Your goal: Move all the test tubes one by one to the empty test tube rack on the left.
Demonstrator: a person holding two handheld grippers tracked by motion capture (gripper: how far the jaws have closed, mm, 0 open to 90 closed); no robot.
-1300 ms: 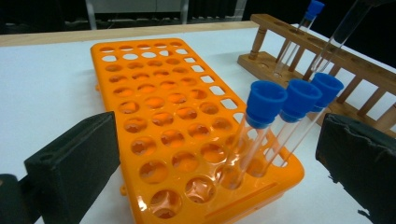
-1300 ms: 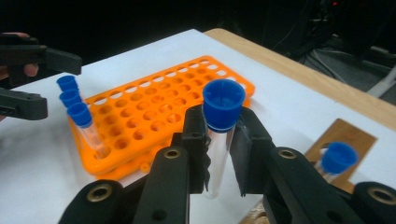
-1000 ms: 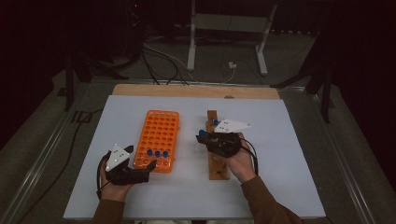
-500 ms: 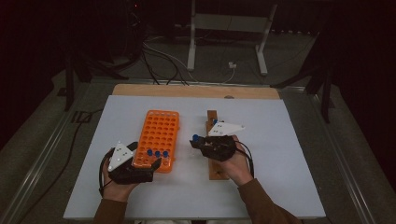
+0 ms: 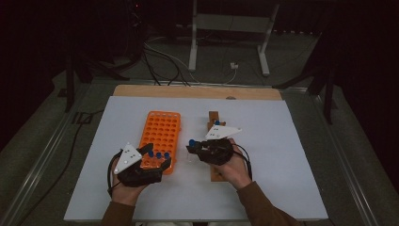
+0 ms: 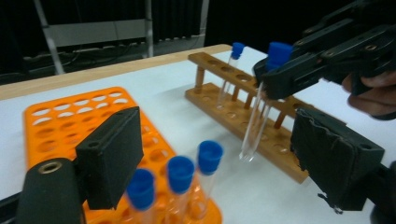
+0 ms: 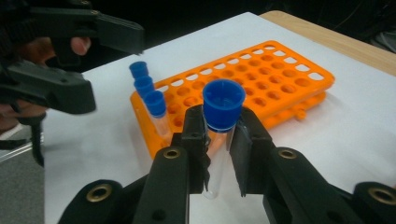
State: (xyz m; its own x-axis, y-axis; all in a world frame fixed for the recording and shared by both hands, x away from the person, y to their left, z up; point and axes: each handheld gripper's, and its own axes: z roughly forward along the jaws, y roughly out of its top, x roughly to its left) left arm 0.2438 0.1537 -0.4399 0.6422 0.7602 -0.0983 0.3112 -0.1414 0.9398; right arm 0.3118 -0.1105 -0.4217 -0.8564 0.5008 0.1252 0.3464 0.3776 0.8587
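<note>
Right now the right gripper (image 7: 218, 140) clamps a blue-capped tube (image 7: 219, 135), mid-carry toward the wooden rack (image 6: 261, 126) at three o'clock; the left gripper (image 6: 224, 154), jaws just narrowing on nothing, hovers over the orange rack (image 5: 162, 134).

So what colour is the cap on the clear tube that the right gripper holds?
Blue cap on the clear tube; clearest in the right gripper view.

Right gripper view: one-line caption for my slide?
Right gripper clamps a blue-capped test tube upright; three capped tubes stand in the orange rack.
</note>
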